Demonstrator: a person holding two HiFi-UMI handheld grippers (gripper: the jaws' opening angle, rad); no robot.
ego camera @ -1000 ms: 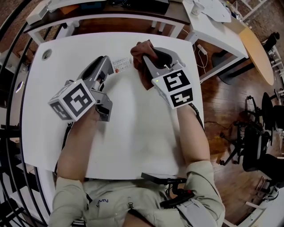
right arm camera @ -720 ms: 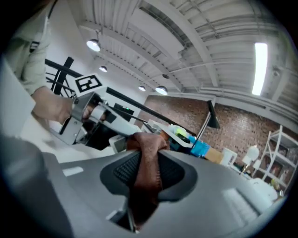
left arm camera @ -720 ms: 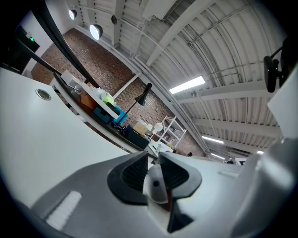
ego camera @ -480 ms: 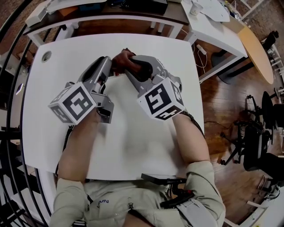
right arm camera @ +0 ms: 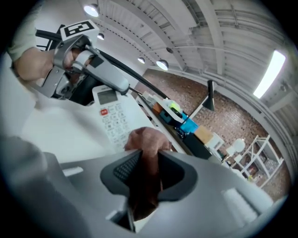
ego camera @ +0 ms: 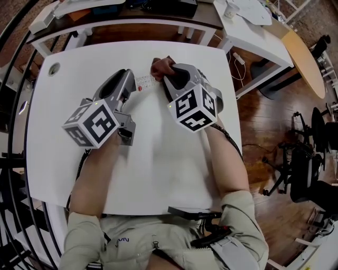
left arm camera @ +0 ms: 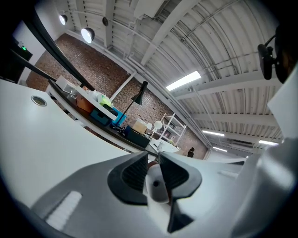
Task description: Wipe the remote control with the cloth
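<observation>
A white remote control with a red button lies near the far middle of the white table. My left gripper is shut on its left end; in the left gripper view the white remote sits pinched between the dark pads. My right gripper is shut on a bunched brown cloth, which rests against the remote's right end. The right gripper view shows the cloth bulging out of the gripper just above the remote's keypad, with the left gripper holding the far end.
A round cable hole is at the table's far left corner. Other desks with clutter stand beyond the far edge. A black device sits at the near edge by the person's waist. Wooden floor lies to the right.
The right gripper swept the cloth left across the remote, covering it, then drew back right so the keypad shows again. Its cube rolled. The left gripper stayed put.
</observation>
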